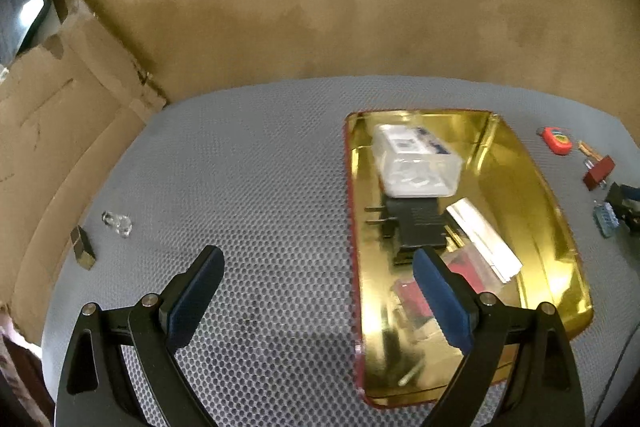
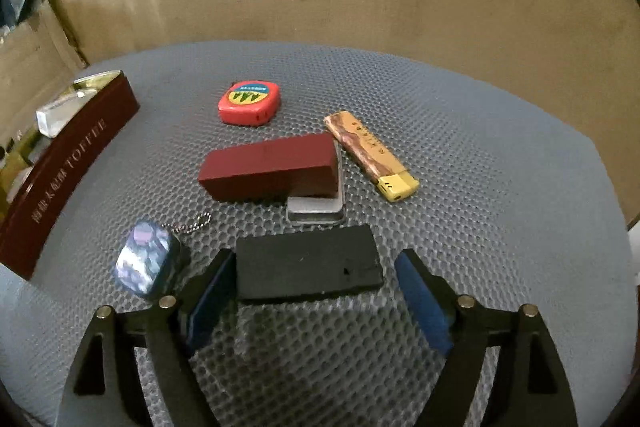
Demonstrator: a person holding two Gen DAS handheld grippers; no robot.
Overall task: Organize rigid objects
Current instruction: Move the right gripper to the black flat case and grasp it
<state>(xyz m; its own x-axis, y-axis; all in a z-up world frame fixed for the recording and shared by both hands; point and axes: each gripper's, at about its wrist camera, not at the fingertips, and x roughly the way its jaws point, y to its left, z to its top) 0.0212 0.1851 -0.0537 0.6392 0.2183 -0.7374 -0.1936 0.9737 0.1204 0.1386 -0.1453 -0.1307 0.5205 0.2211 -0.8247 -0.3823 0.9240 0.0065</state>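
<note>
**A:** so what's the layout? biggest stuff first pls

**B:** grey honeycomb mat [image 1: 248, 163] covers everything. Gold tin tray [image 1: 532, 195] sits right of centre, holding a clear plastic box [image 1: 416, 163] at the far end, a black plug adapter [image 1: 416, 227] nearer, and a white strip [image 1: 484, 239] to its right.

**A:** and the grippers?

**B:** left gripper [image 1: 318, 291] is spread wide, holding nothing, above the tray's left edge. Right gripper [image 2: 314, 291] is also wide open, straddling a black block [image 2: 308, 269]; left pad touching it or nearly, right pad clear.

**A:** loose bits?

**B:** beyond the block: maroon box [image 2: 272, 171], wood-print lighter [image 2: 370, 155] to its right, red tape measure [image 2: 249, 103] farther, shiny keychain charm [image 2: 146, 259] near left.
</note>
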